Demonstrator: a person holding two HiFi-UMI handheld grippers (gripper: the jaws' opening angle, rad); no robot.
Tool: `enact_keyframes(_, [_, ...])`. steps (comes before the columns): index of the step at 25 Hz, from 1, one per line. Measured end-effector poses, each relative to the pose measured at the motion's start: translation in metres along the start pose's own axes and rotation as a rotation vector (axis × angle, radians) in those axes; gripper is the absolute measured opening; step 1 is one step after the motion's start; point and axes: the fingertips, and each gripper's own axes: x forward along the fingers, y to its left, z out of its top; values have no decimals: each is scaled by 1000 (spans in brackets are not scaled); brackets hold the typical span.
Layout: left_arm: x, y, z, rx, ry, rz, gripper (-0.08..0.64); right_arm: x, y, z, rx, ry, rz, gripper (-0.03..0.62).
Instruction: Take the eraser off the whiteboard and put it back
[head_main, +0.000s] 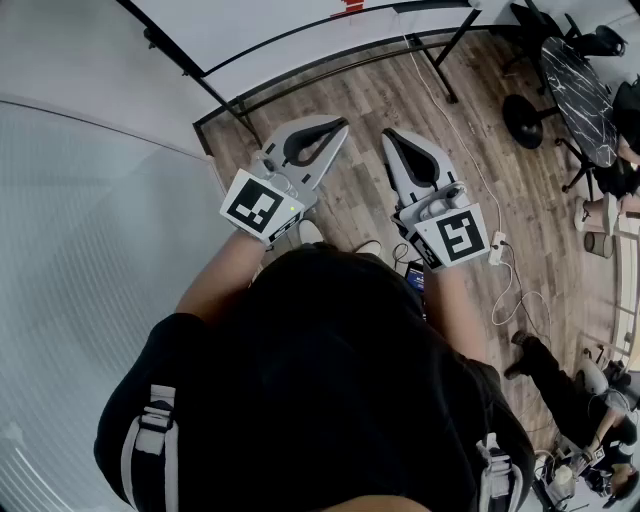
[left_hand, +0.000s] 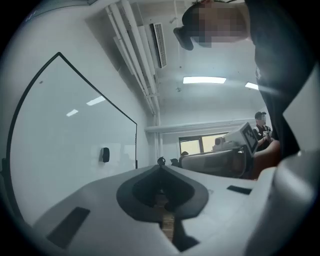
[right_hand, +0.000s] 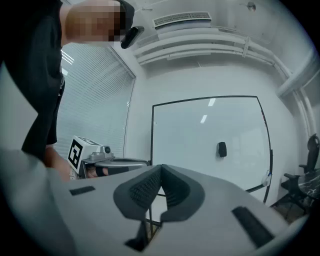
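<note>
Head view looks down on a person (head_main: 320, 370) in a dark top standing on a wood-plank floor (head_main: 370, 90), a two-jaw tool in each hand. Both tools are held level and aimed toward the whiteboard (head_main: 260, 25) on its black stand. The left gripper (head_main: 343, 124) and the right gripper (head_main: 388, 134) sit side by side, near each other but not touching. A white cable (head_main: 480, 180) trails across the floor to the right of them.

Left gripper view shows that tool's jaws together at the tips, with nothing between them. Past the tips the eraser (left_hand: 105, 154), a small dark block, sits stuck to the face of the whiteboard, well apart from the jaws. The right gripper crosses the right side of this view, and a long ceiling light (left_hand: 204, 80) glows overhead.

Right gripper view shows its jaws likewise closed tip to tip and empty. Here the eraser is on the right half of the board, a little above the lower edge and well clear of the tips. The left gripper reaches in from the left with its marker cube (right_hand: 76, 150) facing the camera, and slatted blinds (right_hand: 95, 100) cover the wall behind it.
</note>
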Motion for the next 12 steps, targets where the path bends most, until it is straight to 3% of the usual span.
enact_keyframes(12, [17,-39,-5,-11,6,-18,6,-40,-21,-9,70,-21,-31,-6])
